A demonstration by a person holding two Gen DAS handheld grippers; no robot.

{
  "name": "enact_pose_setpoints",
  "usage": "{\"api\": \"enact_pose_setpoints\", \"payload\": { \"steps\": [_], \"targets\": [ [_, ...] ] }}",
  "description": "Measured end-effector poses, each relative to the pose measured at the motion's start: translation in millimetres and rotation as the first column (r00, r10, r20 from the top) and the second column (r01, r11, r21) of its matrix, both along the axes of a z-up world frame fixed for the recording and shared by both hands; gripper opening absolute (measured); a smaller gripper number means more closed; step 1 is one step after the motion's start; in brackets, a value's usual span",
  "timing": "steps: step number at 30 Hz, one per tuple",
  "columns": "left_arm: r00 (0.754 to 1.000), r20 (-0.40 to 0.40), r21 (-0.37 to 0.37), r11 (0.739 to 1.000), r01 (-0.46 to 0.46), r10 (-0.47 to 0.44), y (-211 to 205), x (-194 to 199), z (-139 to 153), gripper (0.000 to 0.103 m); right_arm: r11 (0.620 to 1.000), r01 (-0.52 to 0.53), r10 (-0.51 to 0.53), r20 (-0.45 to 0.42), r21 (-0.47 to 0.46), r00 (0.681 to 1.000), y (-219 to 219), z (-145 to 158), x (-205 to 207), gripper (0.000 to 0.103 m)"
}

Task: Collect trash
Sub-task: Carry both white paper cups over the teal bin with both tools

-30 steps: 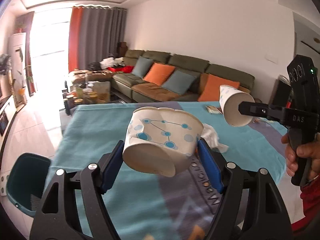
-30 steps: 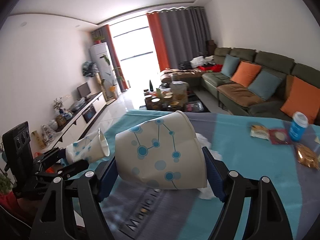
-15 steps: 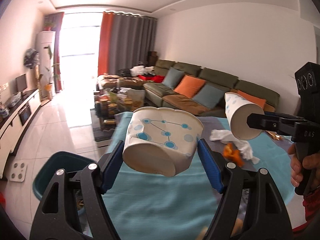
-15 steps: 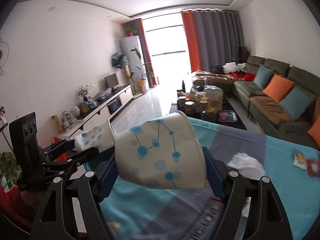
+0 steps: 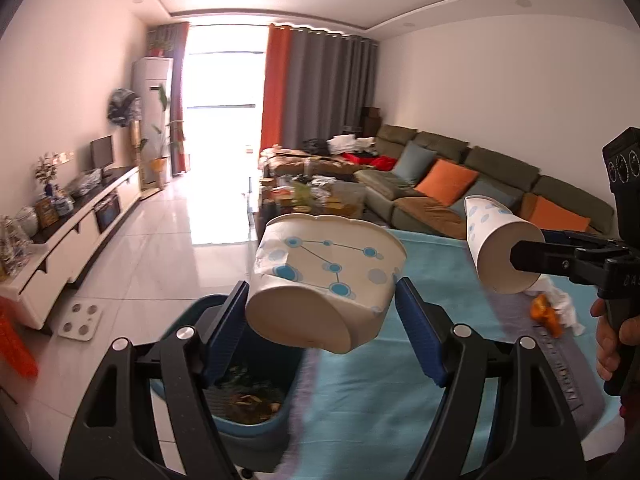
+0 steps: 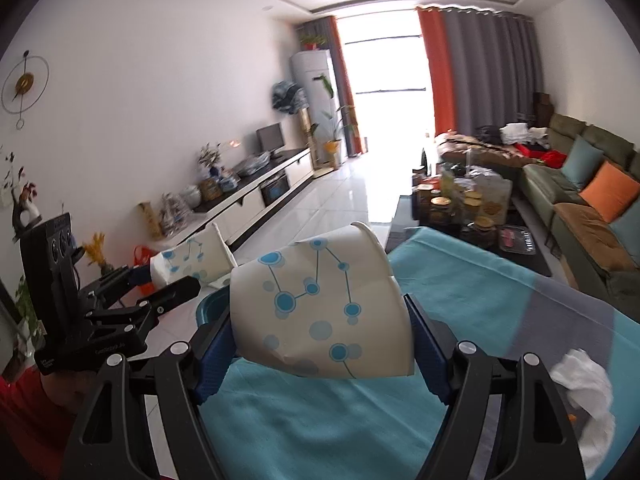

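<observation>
Both paper cups (image 5: 328, 280) (image 6: 320, 308) are white with a pattern of blue dots joined by thin dark lines. The fingers (image 5: 224, 332) have blue pads on black frames. The cloth on the counter (image 5: 400, 392) is turquoise with a grey band. The bin (image 5: 256, 420) is dark teal. The crumpled tissue (image 6: 588, 384) is white. The sofa (image 5: 480, 176) is olive green, with orange and grey-blue cushions.
</observation>
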State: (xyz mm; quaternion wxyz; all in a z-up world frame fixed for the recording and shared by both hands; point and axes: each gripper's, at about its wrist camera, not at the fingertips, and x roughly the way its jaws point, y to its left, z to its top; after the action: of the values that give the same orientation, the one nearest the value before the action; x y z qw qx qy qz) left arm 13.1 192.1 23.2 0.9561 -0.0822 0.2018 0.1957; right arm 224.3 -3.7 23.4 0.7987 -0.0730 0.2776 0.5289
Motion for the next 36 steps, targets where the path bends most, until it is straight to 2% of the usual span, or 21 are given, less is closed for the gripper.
{"api": "enact_pose_setpoints", "payload": {
  "steps": [12,22,31,36],
  "targets": [
    [0.992,-0.055,-0.027,0.993,-0.116,0.114,57,-12,-14,0.073,0.990,-0.126,0.124,-0.027,-0.070,0.992,81,-14,-11,0.076],
    [0.977,-0.135,-0.066,0.983,-0.173,0.163,98,-6,-55,0.073,0.966,-0.200,0.190,-0.076,-0.161,0.979,144,-43,-12,0.076],
    [0.956,-0.249,-0.101,0.978,-0.181,0.152,118,19,-113,0.073,0.947,-0.239,0.190,-0.224,-0.216,0.956,193,-73,7,0.076],
    [0.947,-0.289,-0.102,0.980,-0.173,0.137,123,38,-136,0.073,0.934,-0.258,0.179,-0.302,-0.246,0.936,217,-94,15,0.076]
  ]
}}
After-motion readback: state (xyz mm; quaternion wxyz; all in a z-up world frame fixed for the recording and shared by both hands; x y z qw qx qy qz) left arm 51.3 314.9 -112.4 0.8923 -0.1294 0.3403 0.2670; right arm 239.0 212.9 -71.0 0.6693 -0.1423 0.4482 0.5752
